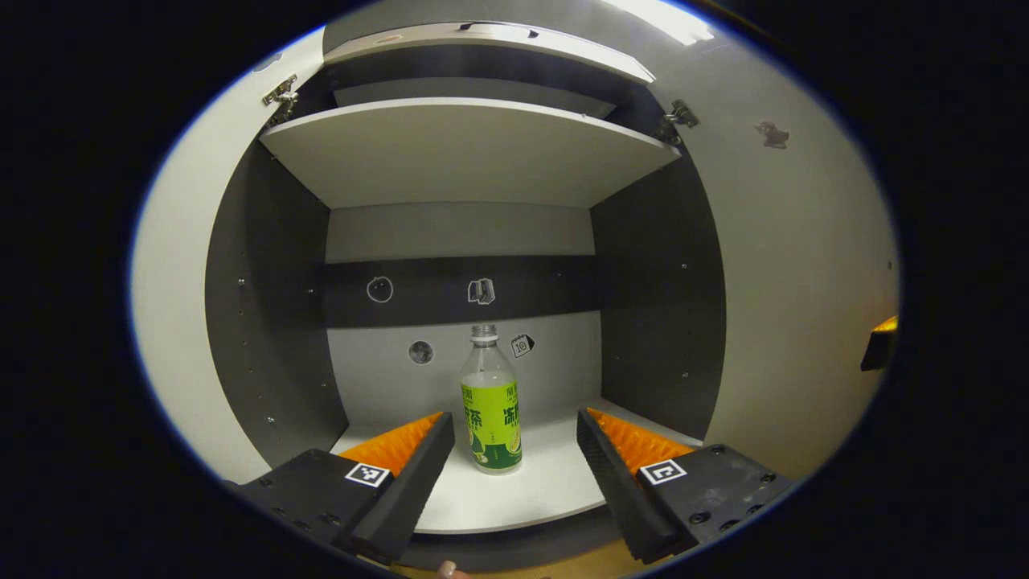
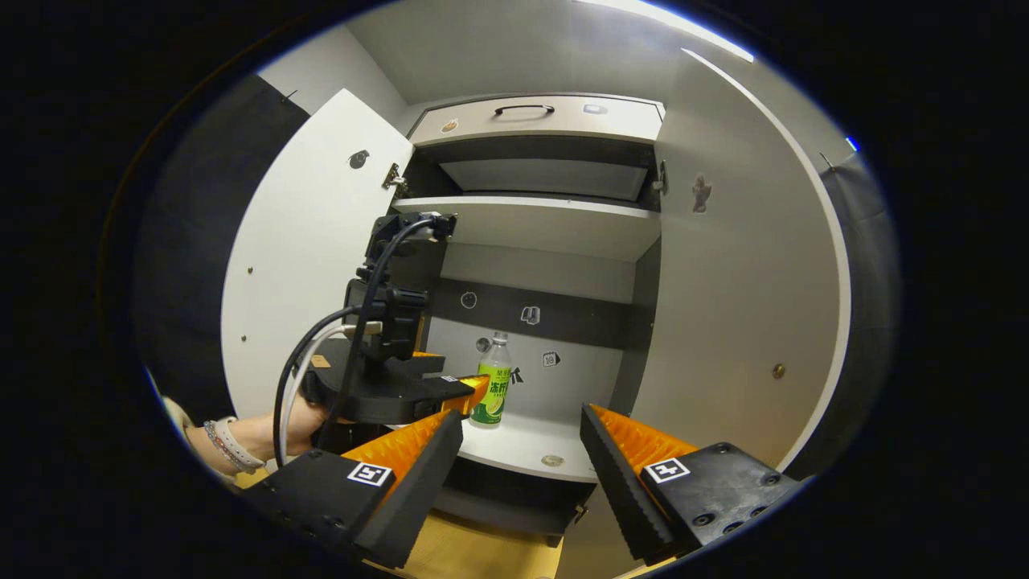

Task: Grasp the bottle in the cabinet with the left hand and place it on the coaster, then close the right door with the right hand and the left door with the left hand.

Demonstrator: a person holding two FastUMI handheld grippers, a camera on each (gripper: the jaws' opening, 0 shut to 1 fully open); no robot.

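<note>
A clear bottle (image 1: 490, 402) with a green label and pale liquid stands upright on the cabinet's lower shelf (image 1: 514, 503), near its middle. My left gripper (image 1: 512, 416) is open in front of the shelf edge, its fingers to either side of the bottle and short of it. In the right gripper view, the bottle (image 2: 496, 386) shows past the left gripper (image 2: 454, 374), which a hand (image 2: 265, 434) holds. My right gripper (image 2: 521, 414) is open farther back, with nothing between its fingers.
Both cabinet doors stand wide open: the left door (image 2: 313, 257) and the right door (image 2: 739, 305). An upper shelf (image 1: 466, 145) spans the cabinet, with a drawer (image 2: 522, 117) above. A small round disc (image 2: 551, 461) lies near the shelf's front. A wooden surface (image 2: 458, 555) lies below.
</note>
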